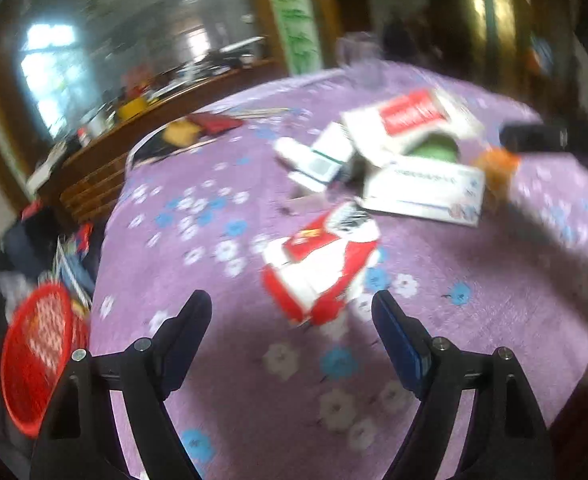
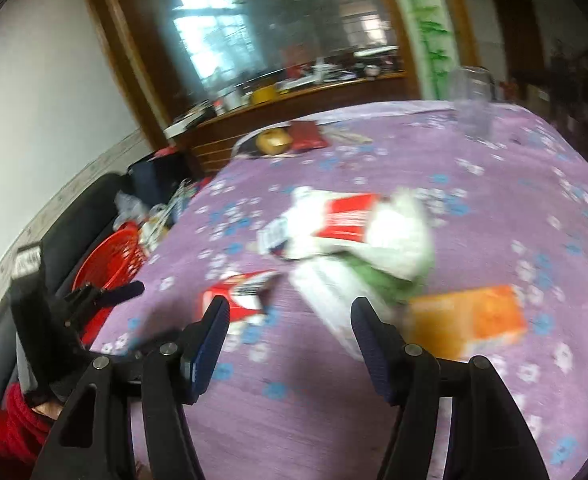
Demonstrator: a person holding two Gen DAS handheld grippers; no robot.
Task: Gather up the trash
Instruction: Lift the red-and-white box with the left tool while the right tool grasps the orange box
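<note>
Left wrist view: left gripper (image 1: 292, 306) fingers spread, empty, above the crumpled red-and-white carton (image 1: 320, 266) mid-bench; right gripper (image 2: 290, 312) likewise open. Carton looks light, crushable; I'd pinch its flattened edge.

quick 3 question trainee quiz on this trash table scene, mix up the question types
1. True or false: the left hand-held gripper is holding the crumpled red and white carton.
2. Which sits beside the purple flowered tablecloth, off the table? A red plastic basket B orange box C clear glass jar
3. Fill in: the right hand-held gripper is ____.

Key: 1 false; 2 A; 3 open, nothing between its fingers.
</note>
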